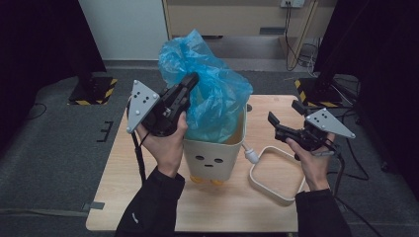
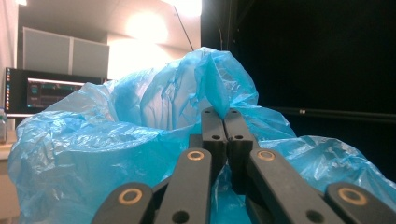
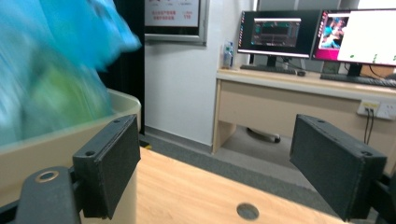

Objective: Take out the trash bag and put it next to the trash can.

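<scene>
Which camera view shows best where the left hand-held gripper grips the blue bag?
The left gripper view: the left hand-held gripper has its jaws shut on a fold of the blue bag. The high view shows the grip near the bag's top, above the bin. The right gripper view shows the bag blurred.

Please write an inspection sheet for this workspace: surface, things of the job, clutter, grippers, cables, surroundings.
Surface: wooden table, with a small round hole.
Job's things: blue plastic bag standing out of the cream bin; loose cream rim ring beside it.
Clutter: nothing seen.
Grippers: left gripper shut on the bag; right gripper open, holding nothing.
Cables: one trails from each gripper.
Surroundings: desk with monitors, grey floor.
</scene>
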A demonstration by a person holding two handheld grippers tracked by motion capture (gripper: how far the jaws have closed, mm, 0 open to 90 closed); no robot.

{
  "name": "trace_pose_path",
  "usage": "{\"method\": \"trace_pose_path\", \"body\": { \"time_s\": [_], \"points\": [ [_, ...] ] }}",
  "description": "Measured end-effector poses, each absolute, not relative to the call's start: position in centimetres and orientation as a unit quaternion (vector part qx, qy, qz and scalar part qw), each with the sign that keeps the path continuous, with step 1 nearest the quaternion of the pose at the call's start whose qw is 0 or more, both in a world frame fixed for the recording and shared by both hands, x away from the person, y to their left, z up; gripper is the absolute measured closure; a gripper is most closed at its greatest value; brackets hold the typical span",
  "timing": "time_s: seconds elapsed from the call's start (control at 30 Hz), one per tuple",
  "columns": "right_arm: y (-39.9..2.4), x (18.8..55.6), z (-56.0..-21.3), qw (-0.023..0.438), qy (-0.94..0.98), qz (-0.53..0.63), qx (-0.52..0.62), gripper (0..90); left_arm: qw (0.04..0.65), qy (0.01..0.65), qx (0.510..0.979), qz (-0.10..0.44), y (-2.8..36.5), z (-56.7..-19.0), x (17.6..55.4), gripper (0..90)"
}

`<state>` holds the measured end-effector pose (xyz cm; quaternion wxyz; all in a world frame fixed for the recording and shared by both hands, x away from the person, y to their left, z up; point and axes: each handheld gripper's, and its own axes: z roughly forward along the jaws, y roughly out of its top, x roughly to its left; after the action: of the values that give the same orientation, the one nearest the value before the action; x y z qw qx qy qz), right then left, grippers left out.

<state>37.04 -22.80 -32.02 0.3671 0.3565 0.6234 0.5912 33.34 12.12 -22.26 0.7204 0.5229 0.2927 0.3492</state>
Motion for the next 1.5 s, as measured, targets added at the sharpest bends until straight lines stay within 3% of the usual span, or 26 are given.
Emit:
{"method": "trace_pose_path", "body": {
  "time_s": [0.7, 1.5],
  "points": [
    [-26.7, 35.8, -39.3, 0.359, 0.641, 0.537, 0.415, 15.0, 0.741, 0.279, 0.479, 0.379, 14.5, -19.7, 32.1, 89.0],
    [-28.0, 35.6, -42.6, 0.355, 0.65, 0.508, 0.44, 14.5, 0.729, 0.292, 0.441, 0.435, 20.1, -16.9, 30.6, 88.9]
  ]
}}
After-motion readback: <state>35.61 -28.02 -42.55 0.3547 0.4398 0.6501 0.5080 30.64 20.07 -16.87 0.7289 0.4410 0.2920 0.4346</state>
